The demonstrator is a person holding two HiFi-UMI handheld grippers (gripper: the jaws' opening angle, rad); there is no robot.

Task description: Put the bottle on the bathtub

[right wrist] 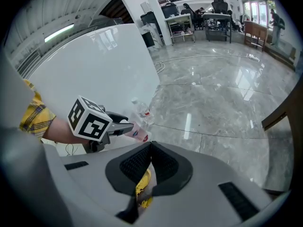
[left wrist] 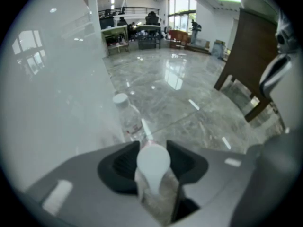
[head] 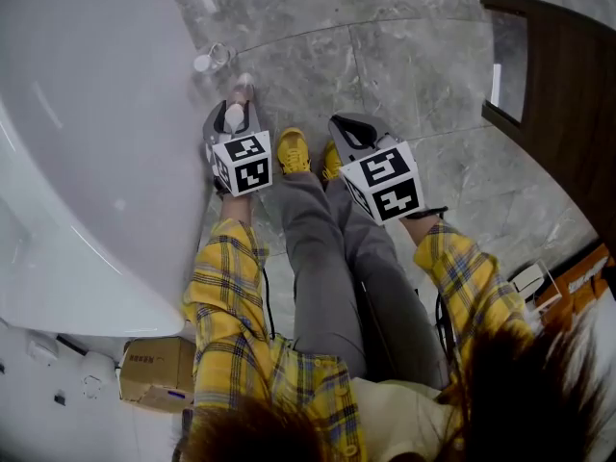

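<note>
Left tool (head: 237,123) is clamped on a clear plastic bottle (left wrist: 152,161). Its round white cap points back at the camera, and the see-through body is mostly buried between the dark ribbed pads. It's held above the floor (head: 404,56), just beside the bathtub (head: 77,162). The tub is smooth glossy white with a curved wall, cut off at the frame edge. A second bottle (left wrist: 127,113) of the same sort, with a bit of red on the label, sits on the floor close to the tub wall; can't tell if it touches. The floor is polished grey marble-look tile, super reflective. Right tool (right wrist: 150,146) is closed up with nothing in it, just a yellow shoe (right wrist: 142,186) peeking through below. There's a dark wood panel (head: 568,94) at right, cropped.
</note>
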